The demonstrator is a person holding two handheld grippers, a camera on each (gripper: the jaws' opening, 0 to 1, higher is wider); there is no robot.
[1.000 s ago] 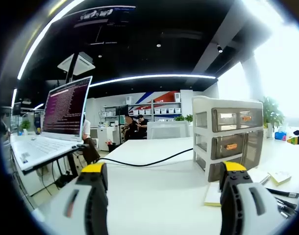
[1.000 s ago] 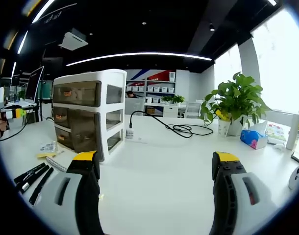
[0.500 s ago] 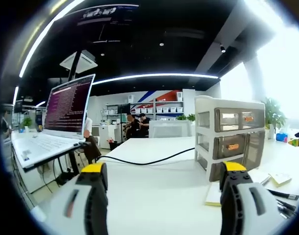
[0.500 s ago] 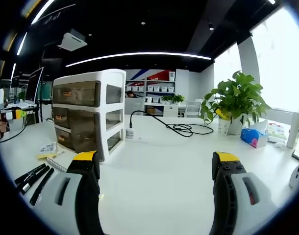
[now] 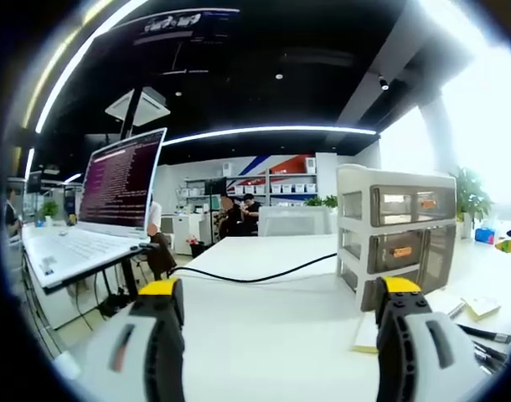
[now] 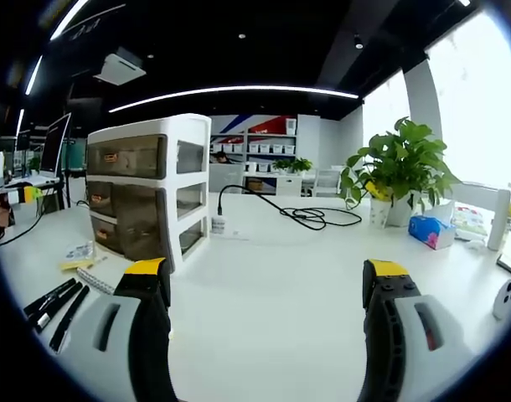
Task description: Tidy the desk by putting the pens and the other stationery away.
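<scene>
Black pens (image 6: 56,306): three; drawers (image 6: 126,197): three

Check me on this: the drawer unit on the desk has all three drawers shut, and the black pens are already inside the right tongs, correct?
Not quite. The drawer unit does look shut, but the right tongs are open and hold nothing. In the right gripper view the black pens lie on the desk, off to the left of the tongs.

On my bench: one drawer unit (image 6: 147,188) with three drawers; three black pens (image 6: 53,306); one spiral notebook (image 6: 96,280); one yellow sticky pad (image 6: 75,264); one laptop (image 5: 92,209); one potted plant (image 6: 395,176); one blue tissue pack (image 6: 429,230).
</scene>
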